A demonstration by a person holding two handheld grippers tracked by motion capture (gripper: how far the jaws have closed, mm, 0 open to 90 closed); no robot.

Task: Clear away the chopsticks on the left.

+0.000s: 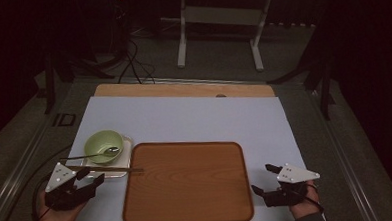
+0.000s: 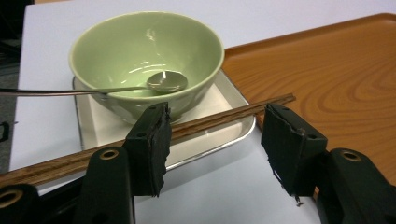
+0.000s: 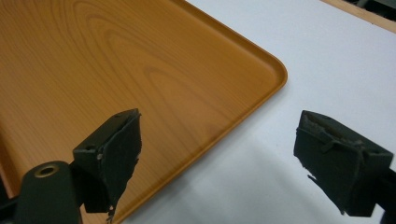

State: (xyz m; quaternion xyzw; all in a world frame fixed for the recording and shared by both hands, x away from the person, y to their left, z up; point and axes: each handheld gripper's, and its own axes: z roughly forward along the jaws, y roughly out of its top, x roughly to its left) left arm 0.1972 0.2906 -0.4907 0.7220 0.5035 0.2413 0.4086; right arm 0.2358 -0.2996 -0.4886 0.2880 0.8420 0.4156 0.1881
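Observation:
A pale green bowl stands on a small metal tray at the left of the white mat. A metal spoon rests in the bowl, its handle sticking out over the rim. A pair of brown chopsticks lies across the metal tray's near edge, the tips reaching the big wooden tray. My left gripper is open just short of the chopsticks, with nothing pressed between its pads. My right gripper is open and holds nothing, beside the wooden tray's right corner.
The white mat covers a wooden tabletop. Beyond the table stands the white frame of another table on a dark floor, with cables at the far left.

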